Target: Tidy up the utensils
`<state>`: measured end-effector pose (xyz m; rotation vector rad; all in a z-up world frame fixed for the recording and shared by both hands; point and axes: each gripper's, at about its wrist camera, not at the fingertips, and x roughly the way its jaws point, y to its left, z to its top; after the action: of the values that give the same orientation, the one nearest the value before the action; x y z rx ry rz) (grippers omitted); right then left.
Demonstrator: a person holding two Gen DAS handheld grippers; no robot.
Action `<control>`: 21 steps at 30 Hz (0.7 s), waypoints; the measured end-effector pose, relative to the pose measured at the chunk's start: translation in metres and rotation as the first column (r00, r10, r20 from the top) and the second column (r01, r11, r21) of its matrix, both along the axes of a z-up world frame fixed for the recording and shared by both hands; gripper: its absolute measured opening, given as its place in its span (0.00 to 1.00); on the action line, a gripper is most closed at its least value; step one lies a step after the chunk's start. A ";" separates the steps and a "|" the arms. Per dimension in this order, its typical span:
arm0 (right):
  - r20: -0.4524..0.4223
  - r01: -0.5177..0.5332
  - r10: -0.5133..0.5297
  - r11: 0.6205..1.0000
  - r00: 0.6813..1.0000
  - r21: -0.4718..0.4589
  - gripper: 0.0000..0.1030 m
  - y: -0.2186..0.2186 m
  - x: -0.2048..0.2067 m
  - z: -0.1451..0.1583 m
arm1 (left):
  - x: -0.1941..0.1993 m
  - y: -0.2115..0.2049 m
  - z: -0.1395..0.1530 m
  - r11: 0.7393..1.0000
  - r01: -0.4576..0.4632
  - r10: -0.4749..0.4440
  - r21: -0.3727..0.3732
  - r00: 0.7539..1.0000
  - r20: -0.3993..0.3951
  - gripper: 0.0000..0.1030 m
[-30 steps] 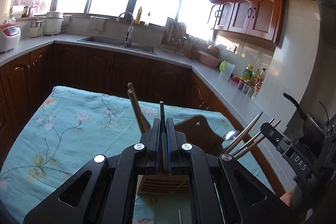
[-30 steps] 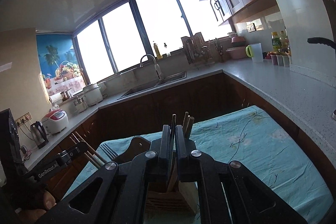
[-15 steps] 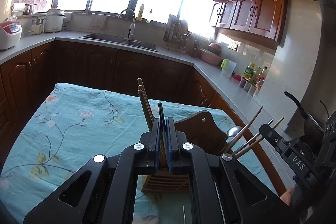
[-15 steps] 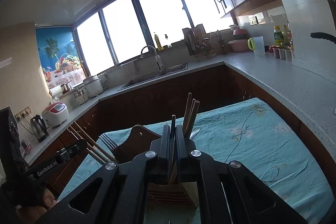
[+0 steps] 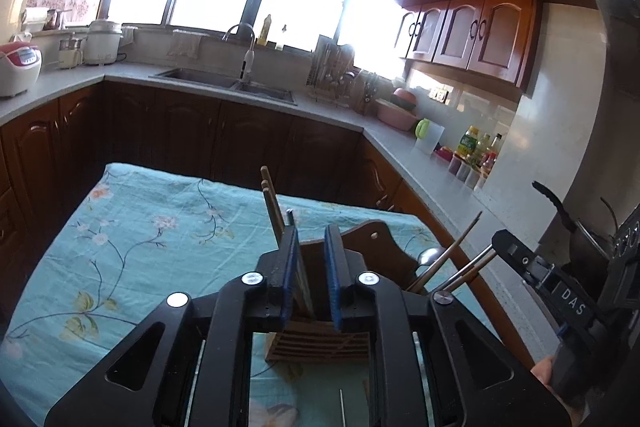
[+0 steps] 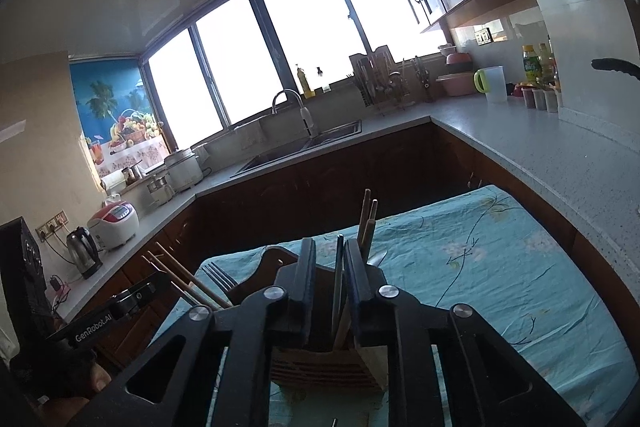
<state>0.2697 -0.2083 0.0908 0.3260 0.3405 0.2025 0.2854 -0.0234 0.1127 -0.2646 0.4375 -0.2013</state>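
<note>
A wooden utensil holder (image 5: 320, 343) (image 6: 326, 367) stands on the teal flowered tablecloth (image 5: 132, 251), right below both grippers. Wooden chopsticks (image 5: 272, 205) (image 6: 368, 223) and a dark thin utensil (image 6: 339, 275) stand upright in it. More chopsticks and a spoon (image 5: 448, 263) lean in its right compartment; in the right wrist view they and a fork (image 6: 218, 277) show on the left. My left gripper (image 5: 311, 241) is open and empty above the holder. My right gripper (image 6: 329, 259) is open, with the dark utensil standing between its jaws.
A wooden backboard (image 5: 376, 247) rises behind the holder. Dark cabinets and a grey counter (image 5: 412, 163) with a sink (image 5: 224, 83), bottles (image 5: 476, 155) and a rice cooker (image 5: 18, 67) ring the table. The other gripper's body (image 5: 560, 303) is at the right edge.
Both grippers have opened from shut. The dark utensil held in the jaws now stands free in the holder. Both cameras have tilted slightly, showing more of the holder.
</note>
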 end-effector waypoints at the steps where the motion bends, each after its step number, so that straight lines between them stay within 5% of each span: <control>1: 0.010 0.001 -0.001 1.000 1.000 0.004 0.27 -0.001 -0.003 0.004 | -0.006 0.001 0.003 1.000 -0.003 0.003 0.000 1.000 0.014 0.19; 4: 0.050 0.010 -0.011 1.000 0.999 0.014 0.41 -0.004 -0.017 0.016 | -0.023 0.003 0.009 0.999 -0.033 0.032 0.016 0.998 0.054 0.26; 8: 0.090 0.020 -0.021 1.000 0.996 0.018 0.46 -0.008 -0.036 0.026 | -0.045 0.010 0.002 0.999 -0.046 0.045 0.017 0.998 0.052 0.34; 11: 0.111 0.025 -0.027 1.000 0.993 0.020 0.62 -0.010 -0.052 0.026 | -0.062 0.016 -0.012 0.998 -0.061 0.061 0.022 0.998 0.033 0.38; 16: 0.115 0.038 -0.037 0.999 0.993 -0.013 0.83 -0.007 -0.085 0.002 | -0.095 0.027 -0.046 0.989 -0.131 0.132 0.068 0.991 -0.012 0.53; 21: 0.062 0.030 -0.028 0.999 0.998 -0.036 0.84 -0.004 -0.111 -0.035 | -0.116 0.042 -0.074 0.988 -0.151 0.154 0.036 0.984 -0.087 0.55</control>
<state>0.1589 -0.2122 0.0559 0.2872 0.2786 0.1774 0.1698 0.0186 0.0385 -0.2776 0.5067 -0.0326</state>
